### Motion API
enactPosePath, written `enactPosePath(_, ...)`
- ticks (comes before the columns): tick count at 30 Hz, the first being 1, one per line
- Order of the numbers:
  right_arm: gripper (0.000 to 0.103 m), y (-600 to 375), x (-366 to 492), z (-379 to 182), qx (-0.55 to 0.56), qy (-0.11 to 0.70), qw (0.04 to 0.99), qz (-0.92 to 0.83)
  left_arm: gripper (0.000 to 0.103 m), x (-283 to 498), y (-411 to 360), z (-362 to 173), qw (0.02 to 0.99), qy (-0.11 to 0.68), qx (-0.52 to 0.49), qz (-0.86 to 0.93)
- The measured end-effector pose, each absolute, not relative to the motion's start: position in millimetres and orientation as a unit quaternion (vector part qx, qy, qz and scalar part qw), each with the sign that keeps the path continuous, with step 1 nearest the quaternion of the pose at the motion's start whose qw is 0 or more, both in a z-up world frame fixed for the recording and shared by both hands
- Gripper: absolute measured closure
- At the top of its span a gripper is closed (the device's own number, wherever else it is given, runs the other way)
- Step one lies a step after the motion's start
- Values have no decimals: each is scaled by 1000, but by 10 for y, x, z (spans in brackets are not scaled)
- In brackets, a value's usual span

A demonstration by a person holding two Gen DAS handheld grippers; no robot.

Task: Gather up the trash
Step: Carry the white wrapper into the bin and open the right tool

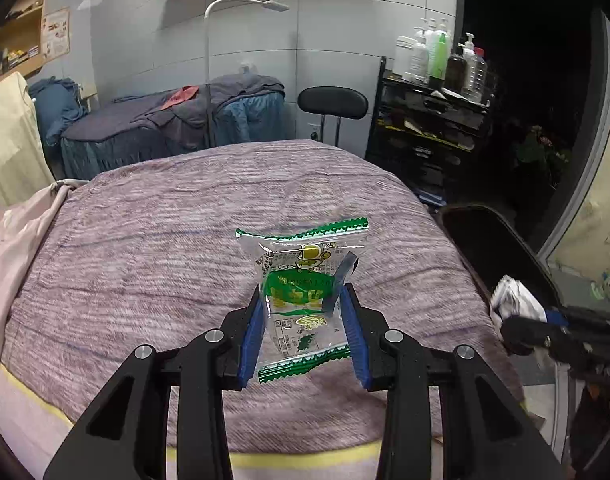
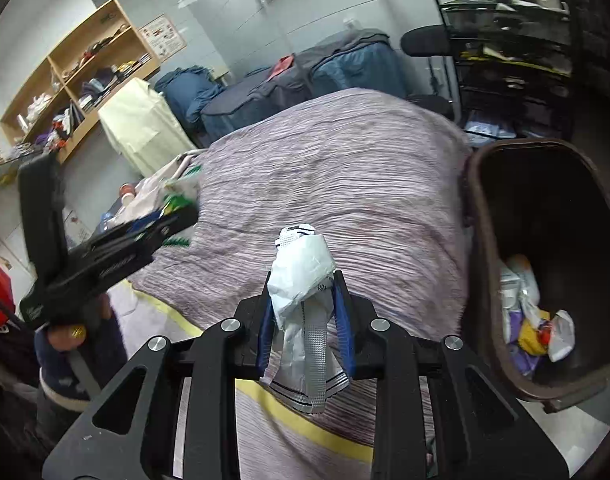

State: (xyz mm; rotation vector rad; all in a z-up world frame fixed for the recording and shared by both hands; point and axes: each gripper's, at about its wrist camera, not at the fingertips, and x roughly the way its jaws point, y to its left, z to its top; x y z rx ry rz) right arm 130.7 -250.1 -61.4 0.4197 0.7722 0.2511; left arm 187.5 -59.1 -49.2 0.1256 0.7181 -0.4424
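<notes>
While left gripper [image 1: 303,320] clamped green wrapper [image 1: 301,280] | right gripper [image 2: 305,312] pinched white wrapper [image 2: 301,276] | better release over right-side bin [image 2: 475,216].

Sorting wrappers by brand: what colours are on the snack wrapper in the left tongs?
Clear plastic snack wrapper with green print and yellow accents; left wrist view shows it best.

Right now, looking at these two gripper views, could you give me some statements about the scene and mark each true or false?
1. The left gripper holds a clear green-printed snack wrapper. True.
2. The right gripper is empty. False: its fingers clamp a crumpled white and silver wrapper.
3. The dark brown plastic bin already contains trash. True.
4. The purple striped bedspread is covered with litter. False: no litter shows on it.
</notes>
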Motion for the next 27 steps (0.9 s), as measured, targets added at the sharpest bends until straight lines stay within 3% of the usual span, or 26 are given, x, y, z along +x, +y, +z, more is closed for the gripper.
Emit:
enactPosePath(17, 75, -3662, 799, -755, 226, 337, 913, -36, 66, 1294, -1181, -438, 897, 339, 39, -280)
enactPosePath(27, 75, -4132, 1021, -789, 204, 317, 921, -99, 66, 1208, -1467, -457, 888, 345, 46, -302)
